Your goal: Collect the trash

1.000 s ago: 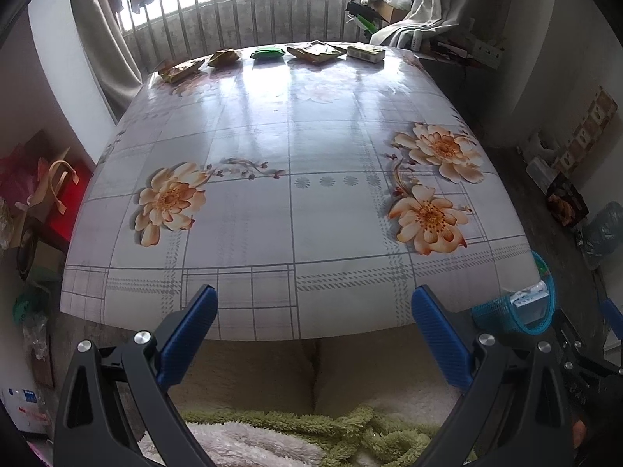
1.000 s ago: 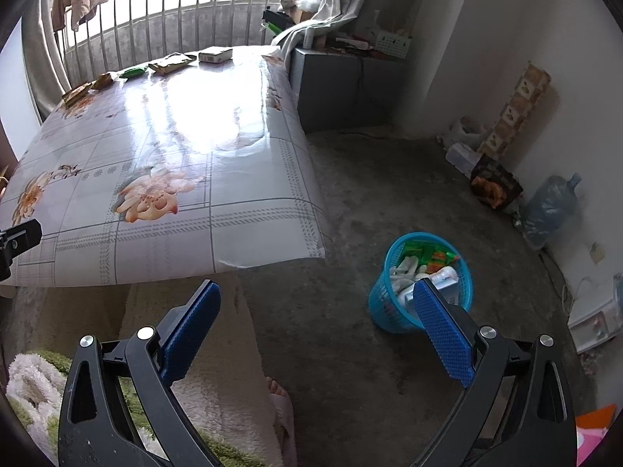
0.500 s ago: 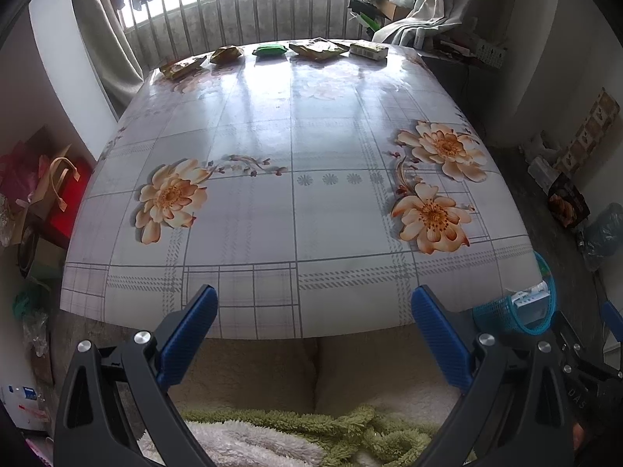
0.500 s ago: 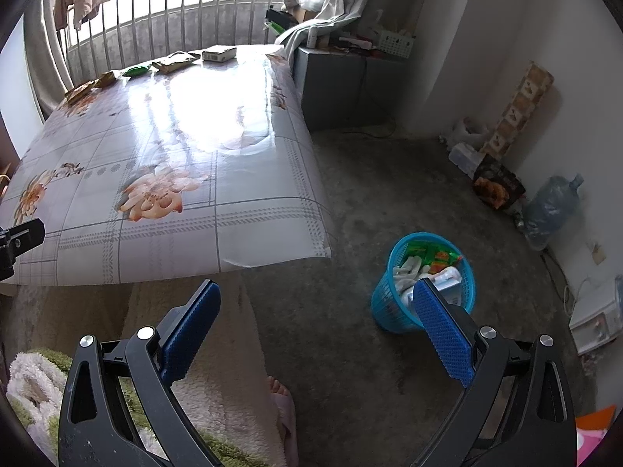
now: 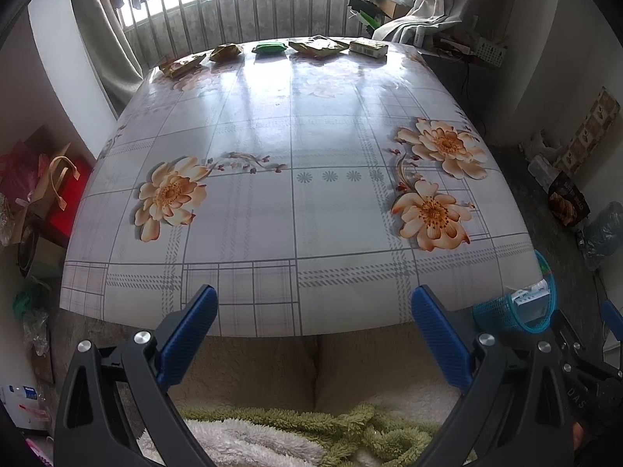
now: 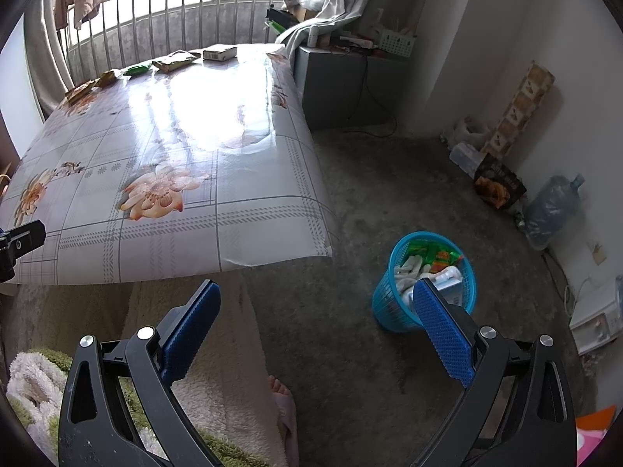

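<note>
Behind the table (image 5: 296, 233) edge, blue basket (image 5: 502, 313) half hidden, contents indistinct.

Floral-cloth table (image 5: 296, 210) carries five trash items along far edge: three wrappers, green packet (image 5: 268, 47), small box (image 5: 368, 47).
</note>
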`<state>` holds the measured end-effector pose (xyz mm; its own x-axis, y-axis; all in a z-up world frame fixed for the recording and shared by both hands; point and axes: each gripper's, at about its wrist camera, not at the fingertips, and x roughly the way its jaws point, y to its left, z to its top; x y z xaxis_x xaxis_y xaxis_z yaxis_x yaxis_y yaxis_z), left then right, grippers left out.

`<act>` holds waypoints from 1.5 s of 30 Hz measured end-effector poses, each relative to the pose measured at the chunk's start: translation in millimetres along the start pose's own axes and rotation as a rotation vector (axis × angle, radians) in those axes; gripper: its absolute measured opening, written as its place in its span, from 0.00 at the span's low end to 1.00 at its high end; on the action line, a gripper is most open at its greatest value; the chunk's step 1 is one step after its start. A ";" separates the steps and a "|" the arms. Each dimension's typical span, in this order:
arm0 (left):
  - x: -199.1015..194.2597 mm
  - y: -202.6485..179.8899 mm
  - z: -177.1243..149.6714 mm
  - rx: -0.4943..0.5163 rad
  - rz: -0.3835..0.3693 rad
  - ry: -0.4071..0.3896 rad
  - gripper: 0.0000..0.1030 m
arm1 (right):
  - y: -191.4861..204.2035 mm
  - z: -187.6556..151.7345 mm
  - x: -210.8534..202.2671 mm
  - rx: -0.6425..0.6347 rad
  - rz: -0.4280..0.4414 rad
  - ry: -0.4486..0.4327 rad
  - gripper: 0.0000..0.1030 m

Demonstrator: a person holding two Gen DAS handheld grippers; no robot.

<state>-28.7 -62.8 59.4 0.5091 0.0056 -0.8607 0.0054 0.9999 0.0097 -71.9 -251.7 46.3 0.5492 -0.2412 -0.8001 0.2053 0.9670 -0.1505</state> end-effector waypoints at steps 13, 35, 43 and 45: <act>0.7 0.5 -0.9 0.001 -0.001 0.004 0.95 | 0.2 -0.4 0.0 0.001 0.002 0.002 0.92; 2.3 0.0 -1.1 0.005 -0.003 0.008 0.95 | 1.5 -0.9 0.0 0.001 0.010 0.005 0.92; 3.0 -0.3 -2.5 0.010 -0.005 0.012 0.95 | 0.2 -1.0 0.3 0.001 0.013 0.006 0.92; 2.9 -0.4 -2.6 0.010 -0.004 0.012 0.95 | 0.1 -0.9 0.4 0.002 0.014 0.006 0.92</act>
<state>-29.5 -63.2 55.6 0.4989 0.0013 -0.8666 0.0162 0.9998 0.0109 -72.4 -251.6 45.4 0.5475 -0.2271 -0.8054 0.1990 0.9702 -0.1384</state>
